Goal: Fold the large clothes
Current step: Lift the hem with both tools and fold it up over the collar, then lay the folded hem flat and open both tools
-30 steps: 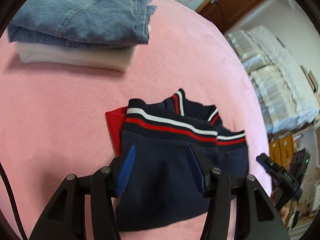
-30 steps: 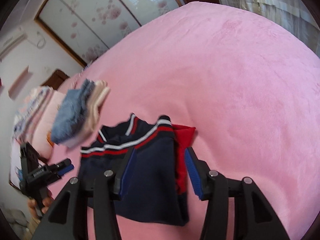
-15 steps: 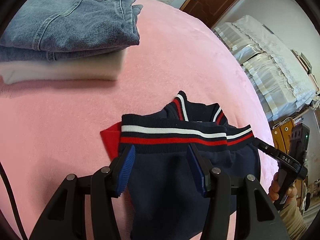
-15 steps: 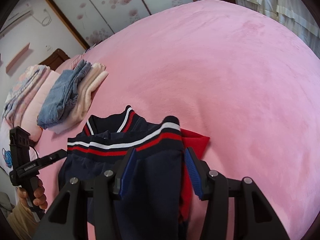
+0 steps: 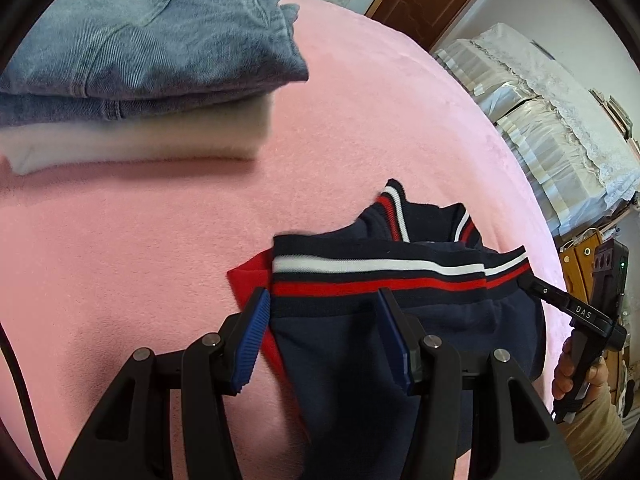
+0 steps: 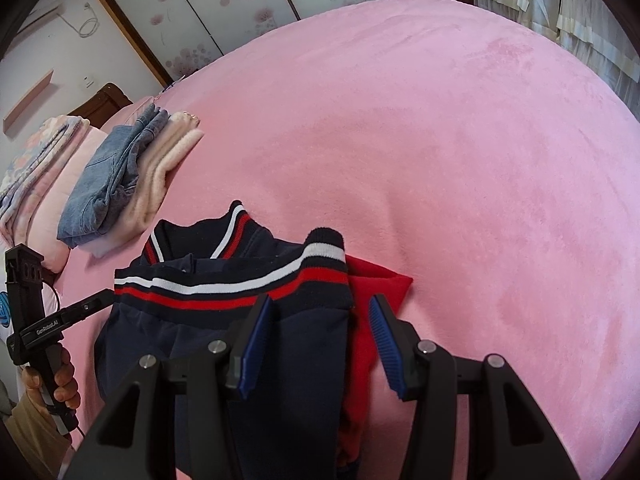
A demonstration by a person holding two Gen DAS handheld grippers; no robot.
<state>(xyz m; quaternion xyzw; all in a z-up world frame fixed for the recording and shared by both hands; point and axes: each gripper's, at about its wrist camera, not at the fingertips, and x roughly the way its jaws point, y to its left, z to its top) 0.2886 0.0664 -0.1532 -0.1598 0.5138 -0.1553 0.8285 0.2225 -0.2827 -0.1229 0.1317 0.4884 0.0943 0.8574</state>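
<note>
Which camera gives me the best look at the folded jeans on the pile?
The left wrist view. There the folded jeans fill the upper left, close and sharp, with seams and folds visible, lying on a cream garment. In the right wrist view the jeans appear small and far off at the left edge.

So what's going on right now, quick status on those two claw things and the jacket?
Left gripper and right gripper: jaws apart over the folded navy jacket, grip unclear. Jacket lies on the pink bed. Folded jeans stack sits clear, nothing blocking.
</note>
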